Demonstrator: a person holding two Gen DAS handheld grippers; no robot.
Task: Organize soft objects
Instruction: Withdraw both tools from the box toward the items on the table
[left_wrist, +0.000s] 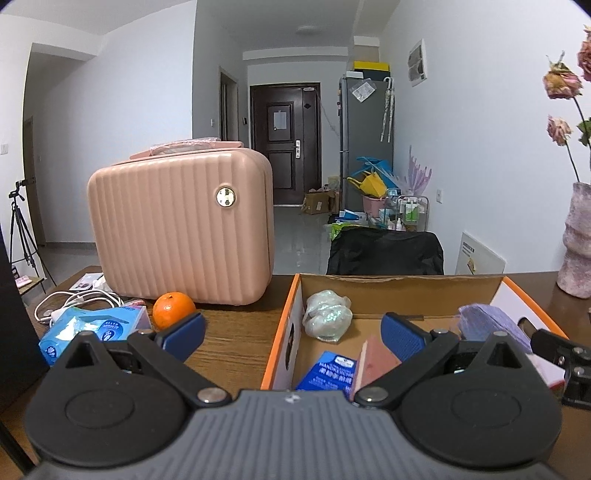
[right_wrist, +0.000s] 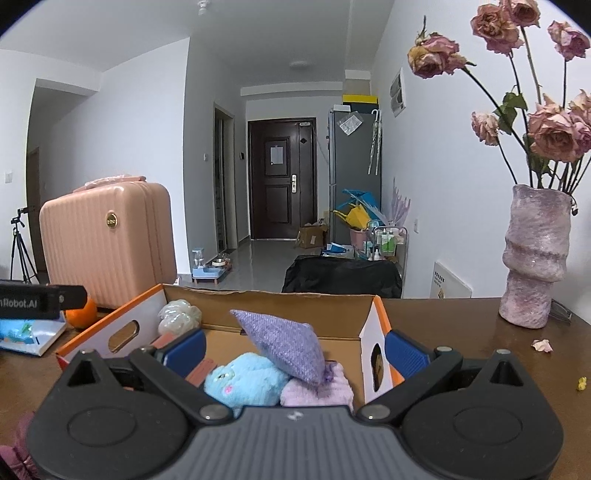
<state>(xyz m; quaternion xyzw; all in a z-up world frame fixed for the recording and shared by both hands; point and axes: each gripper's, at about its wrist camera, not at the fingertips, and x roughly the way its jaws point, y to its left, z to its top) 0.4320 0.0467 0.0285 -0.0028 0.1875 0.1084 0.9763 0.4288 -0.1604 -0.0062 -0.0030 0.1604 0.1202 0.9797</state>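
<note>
Both tongs hang spread wide and empty over the open orange-and-white cardboard box (right_wrist: 369, 338) on the brown wooden desk (left_wrist: 236, 332). The left gripper (left_wrist: 293, 332) straddles the box's left wall, one blue pad outside and one inside. Inside the box, a crumpled translucent plastic bag (left_wrist: 327, 314) sits near the far left corner, with a blue printed packet (left_wrist: 327, 373) and a pink flat slab (left_wrist: 376, 360) nearer. The right gripper (right_wrist: 295, 347) straddles the box's right wall. Between its pads a purple knitted pouch (right_wrist: 284, 345) lies tilted on a fluffy light-blue plush toy (right_wrist: 245, 380) and a lilac fuzzy cloth (right_wrist: 317, 391). Beside the box's left wall sit an orange fruit (left_wrist: 173, 309) and a ribbed pink hard-shell case (left_wrist: 181, 225); a mottled pink vase of dried roses (right_wrist: 535, 258) stands near the desk's far right edge.
</note>
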